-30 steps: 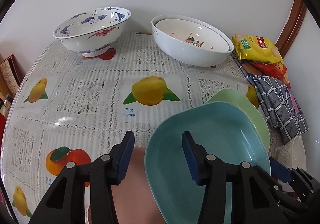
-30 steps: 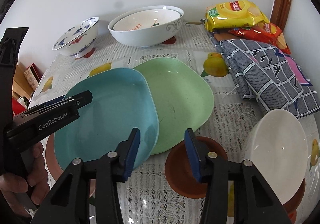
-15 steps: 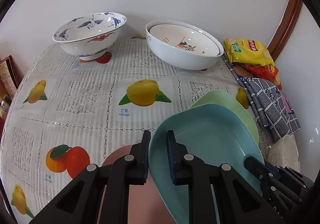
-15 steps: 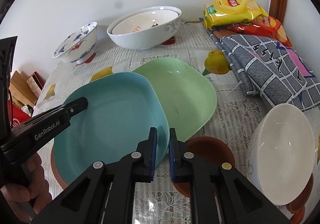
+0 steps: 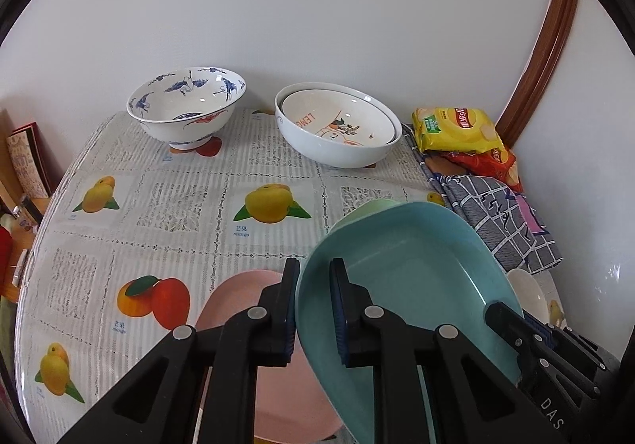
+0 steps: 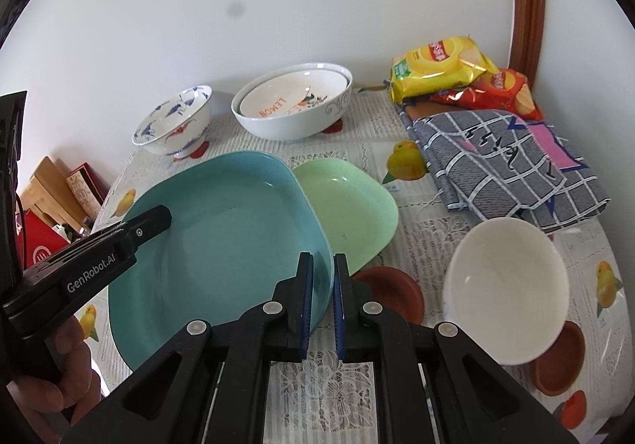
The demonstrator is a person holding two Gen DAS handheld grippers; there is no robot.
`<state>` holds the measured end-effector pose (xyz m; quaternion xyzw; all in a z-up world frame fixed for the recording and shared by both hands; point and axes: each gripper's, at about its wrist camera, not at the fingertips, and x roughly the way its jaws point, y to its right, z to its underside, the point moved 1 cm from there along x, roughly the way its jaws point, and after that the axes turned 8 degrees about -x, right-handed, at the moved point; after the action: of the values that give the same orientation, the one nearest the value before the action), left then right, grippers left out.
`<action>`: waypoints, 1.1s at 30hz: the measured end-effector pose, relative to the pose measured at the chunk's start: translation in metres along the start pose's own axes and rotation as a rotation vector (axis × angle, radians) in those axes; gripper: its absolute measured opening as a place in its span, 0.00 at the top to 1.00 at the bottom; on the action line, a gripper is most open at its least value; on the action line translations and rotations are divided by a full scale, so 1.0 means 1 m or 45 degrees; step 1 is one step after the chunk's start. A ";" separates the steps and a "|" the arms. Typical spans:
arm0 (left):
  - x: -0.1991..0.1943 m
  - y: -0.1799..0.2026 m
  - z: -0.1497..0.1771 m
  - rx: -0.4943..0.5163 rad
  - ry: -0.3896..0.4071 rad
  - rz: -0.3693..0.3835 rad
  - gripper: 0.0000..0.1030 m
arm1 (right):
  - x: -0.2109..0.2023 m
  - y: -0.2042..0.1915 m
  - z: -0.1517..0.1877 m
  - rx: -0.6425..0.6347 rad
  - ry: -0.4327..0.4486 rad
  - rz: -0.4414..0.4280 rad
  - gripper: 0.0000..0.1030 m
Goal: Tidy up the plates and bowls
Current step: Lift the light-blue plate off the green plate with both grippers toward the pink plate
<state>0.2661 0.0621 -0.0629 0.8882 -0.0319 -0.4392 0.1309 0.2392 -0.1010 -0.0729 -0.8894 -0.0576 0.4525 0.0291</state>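
- The left hand-held gripper [image 5: 313, 309] is clamped on the near left rim of a teal plate [image 5: 401, 285]; one finger sits inside the rim, the other outside.
- The right hand-held gripper [image 6: 322, 305] is clamped on the same teal plate [image 6: 222, 241], at its near right rim.
- The teal plate is held between the two, tilted, above the surface [image 5: 186, 205], a fruit-print cloth.
- A pink plate [image 5: 238, 297] lies on the surface below the left hand-held gripper.
- A green plate [image 6: 349, 205] lies just behind the teal one; whether their edges touch is hard to tell.
- A white bowl [image 6: 508, 293] sits on a brown dish [image 6: 559, 360] to the right.
- A blue-patterned bowl [image 5: 186, 106] and two nested white bowls [image 5: 337, 126] stand by the far wall.
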 end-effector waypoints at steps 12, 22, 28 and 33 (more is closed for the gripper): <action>-0.043 0.016 0.015 0.027 0.050 0.021 0.86 | -0.048 0.010 0.011 0.051 0.077 0.012 0.92; -0.070 0.018 0.024 0.030 0.091 0.020 0.86 | -0.073 0.008 0.018 0.057 0.120 0.015 0.93; -0.081 0.013 0.028 0.023 0.107 0.013 0.86 | -0.082 0.002 0.019 0.052 0.139 0.005 0.94; -0.088 0.005 0.031 0.012 0.116 0.007 0.86 | -0.086 -0.006 0.020 0.035 0.145 0.000 0.94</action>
<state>0.1885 0.0661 -0.0118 0.9078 -0.0305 -0.3978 0.1292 0.1727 -0.1066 -0.0149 -0.9133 -0.0495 0.4017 0.0446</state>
